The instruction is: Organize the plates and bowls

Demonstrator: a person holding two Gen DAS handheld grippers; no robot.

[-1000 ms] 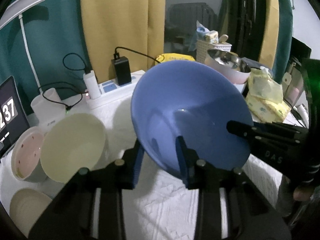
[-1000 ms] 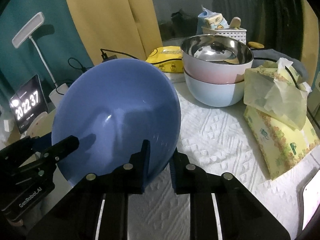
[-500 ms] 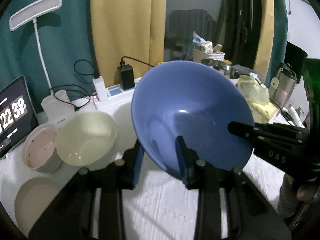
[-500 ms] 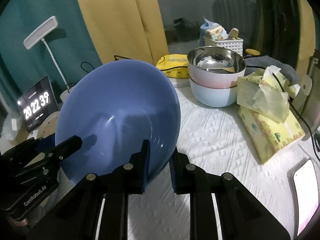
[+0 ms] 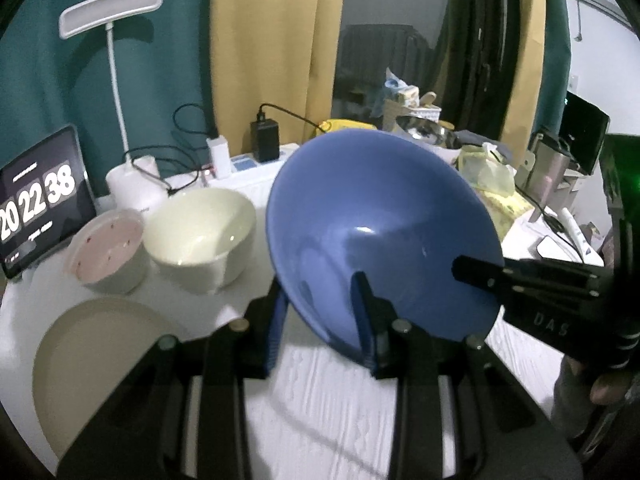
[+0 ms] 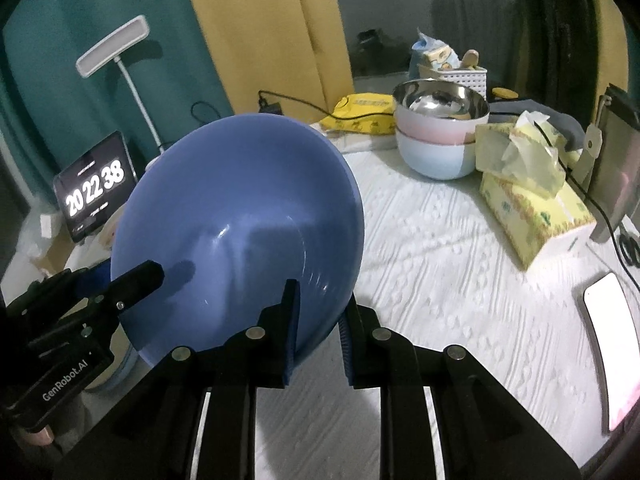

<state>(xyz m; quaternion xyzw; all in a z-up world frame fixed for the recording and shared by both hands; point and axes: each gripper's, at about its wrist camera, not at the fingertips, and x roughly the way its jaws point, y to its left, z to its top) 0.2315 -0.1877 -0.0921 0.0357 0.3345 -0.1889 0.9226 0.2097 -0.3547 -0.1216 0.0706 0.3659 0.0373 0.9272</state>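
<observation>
A large blue bowl hangs tilted above the white tablecloth, held by both grippers. My left gripper is shut on its near rim, one finger inside and one outside. My right gripper is shut on the rim at the other side of the blue bowl. Each gripper shows in the other's view, the right gripper and the left gripper. On the table to the left sit a cream bowl, a pink-lined bowl and a beige plate. A steel bowl is nested in a pale blue bowl at the back.
A tablet clock, a white lamp and a power strip with chargers line the back left. A yellow tissue box and a phone lie on the right. A white basket stands behind the stacked bowls.
Both grippers have drawn back and risen slightly with the blue bowl, so more of the table shows. The beige plate and tablet clock have come further into the left wrist view.
</observation>
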